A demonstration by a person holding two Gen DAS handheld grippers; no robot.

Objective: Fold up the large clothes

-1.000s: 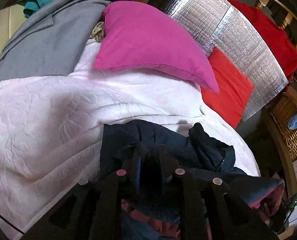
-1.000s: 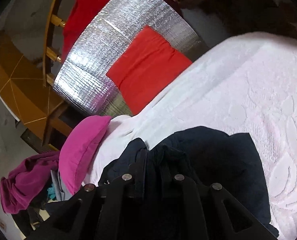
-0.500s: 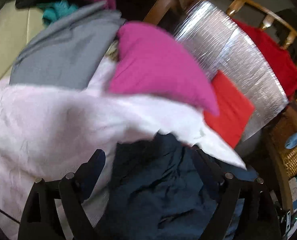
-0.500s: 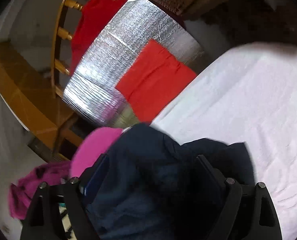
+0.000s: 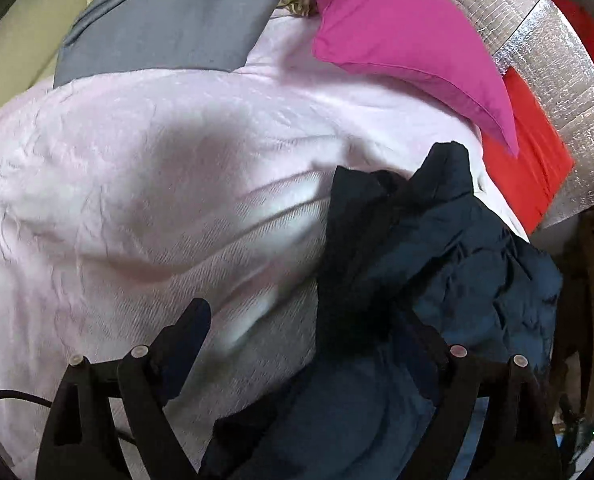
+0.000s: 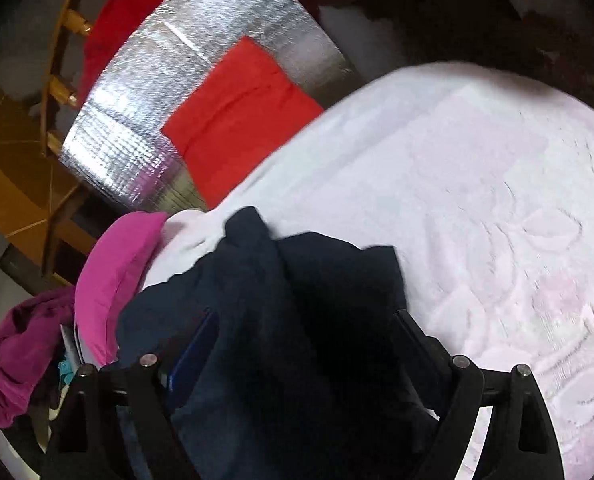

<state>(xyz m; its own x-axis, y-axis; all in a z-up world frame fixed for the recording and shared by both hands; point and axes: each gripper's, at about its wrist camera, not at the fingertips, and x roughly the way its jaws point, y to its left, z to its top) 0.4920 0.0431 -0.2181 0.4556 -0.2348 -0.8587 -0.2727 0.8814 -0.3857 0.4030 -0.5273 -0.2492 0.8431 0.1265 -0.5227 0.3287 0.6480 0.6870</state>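
A dark navy jacket [image 5: 437, 264] lies bunched on a pale pink bedspread [image 5: 137, 184]. In the left wrist view my left gripper [image 5: 309, 320] is open, its left finger over the bedspread and its right finger over the jacket. In the right wrist view the jacket [image 6: 277, 320] fills the lower middle and my right gripper [image 6: 301, 332] is open above it, fingers wide apart on either side of the heap. Neither gripper holds cloth.
A magenta pillow [image 5: 409, 36] and a grey garment [image 5: 169, 20] lie at the head of the bed. An orange-red cloth [image 6: 237, 120] rests against a silver foil panel [image 6: 169, 92]. A purple garment [image 6: 13, 352] hangs at the left.
Both grippers were shut on the jacket a second ago; both have opened and let it go. The jacket has dropped onto the bedspread, and both cameras have moved.
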